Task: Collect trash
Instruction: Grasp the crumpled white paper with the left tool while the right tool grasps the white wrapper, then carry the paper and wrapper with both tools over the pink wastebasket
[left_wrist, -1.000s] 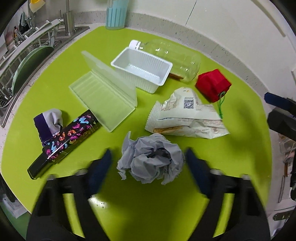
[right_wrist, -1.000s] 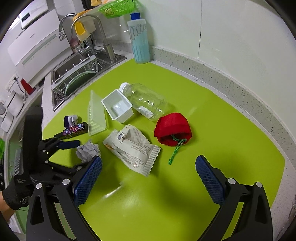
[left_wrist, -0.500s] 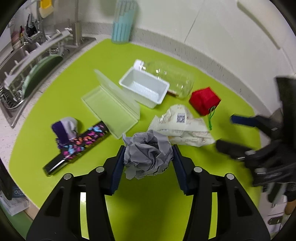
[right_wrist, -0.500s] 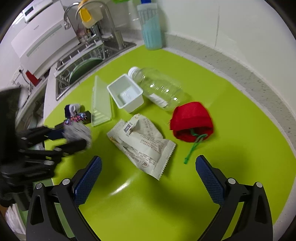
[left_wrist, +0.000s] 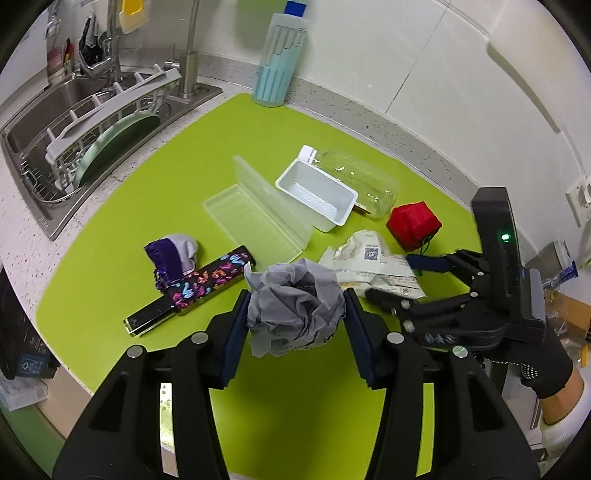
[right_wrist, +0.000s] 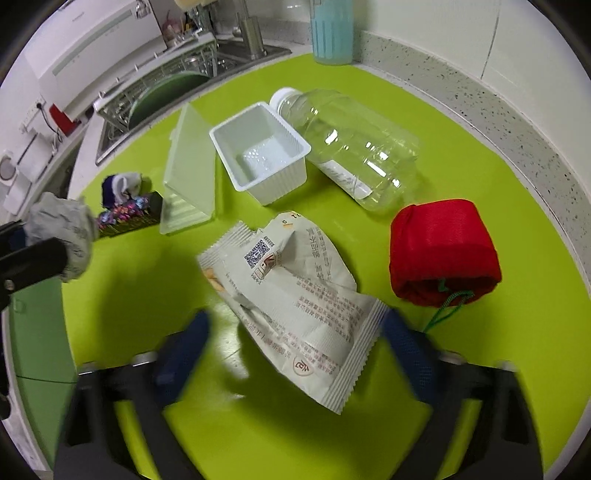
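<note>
1. Left gripper (left_wrist: 295, 328): jaws at a middling gap, both blue pads pressed against a crumpled grey paper wad (left_wrist: 295, 306). The wad fills the space between the pads and bulges above and below them.
2. The wad is clear of the green mat (left_wrist: 147, 206). From the right wrist view it hangs at the far left edge, clamped by the black fingers, above the mat's border (right_wrist: 61, 232).
3. Left gripper is pitched steeply down toward the mat, seen from above and behind its own fingers.
4. Right gripper (right_wrist: 295, 347): jaws wide but closing. The fingers are motion-blurred. A white snack wrapper (right_wrist: 291, 295) lies flat on the mat between the two blue pads; contact with the pads cannot be confirmed, a gap shows on each side.
5. Right gripper is pitched steeply down over the wrapper's near end. In the left wrist view a black-gloved hand (left_wrist: 532, 362) carries it, with a white cuff at the wrist.
6. Other items on the mat, all untouched:
   - clear plastic bottle (right_wrist: 354, 144) on its side
   - white plastic tray (right_wrist: 262, 151) touching the bottle's neck end
   - clear hinged box (right_wrist: 190, 170), lid up, just beside the tray
   - red drawstring pouch (right_wrist: 443, 251) to the right of the wrapper
   - black patterned stick pack (left_wrist: 192, 291) with a purple-and-white scrap (left_wrist: 171, 251) against it.
</note>
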